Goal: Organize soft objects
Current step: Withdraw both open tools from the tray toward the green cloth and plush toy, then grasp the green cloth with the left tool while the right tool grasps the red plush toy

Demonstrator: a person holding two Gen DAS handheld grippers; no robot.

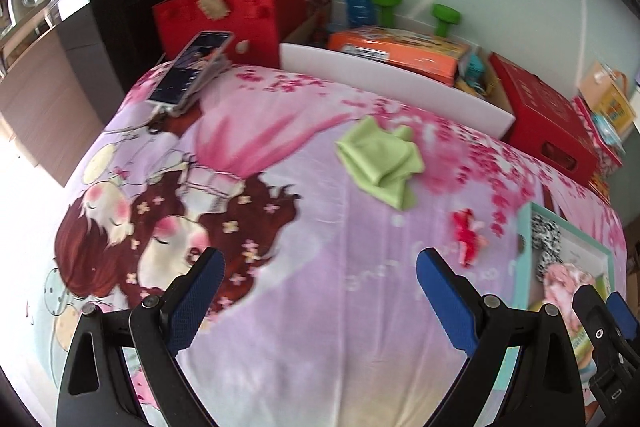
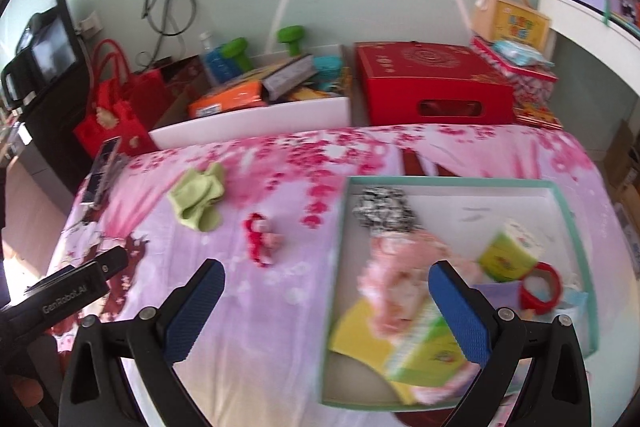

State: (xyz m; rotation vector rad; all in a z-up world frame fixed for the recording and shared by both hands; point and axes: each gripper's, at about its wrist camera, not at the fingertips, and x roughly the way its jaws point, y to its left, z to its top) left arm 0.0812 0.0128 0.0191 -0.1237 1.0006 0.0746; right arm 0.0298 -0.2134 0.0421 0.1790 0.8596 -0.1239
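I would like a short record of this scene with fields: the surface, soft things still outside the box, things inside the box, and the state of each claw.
surface: cartoon-print blanket
box: teal-rimmed shallow box, lying on the blanket
outside the box: green cloth, crumpled; small red plush toy, lying between the cloth and the box
inside the box: black-and-white patterned cloth, pink fluffy item, other blurred items
left claw: open, holding nothing
right claw: open, holding nothing, above the box's left edge
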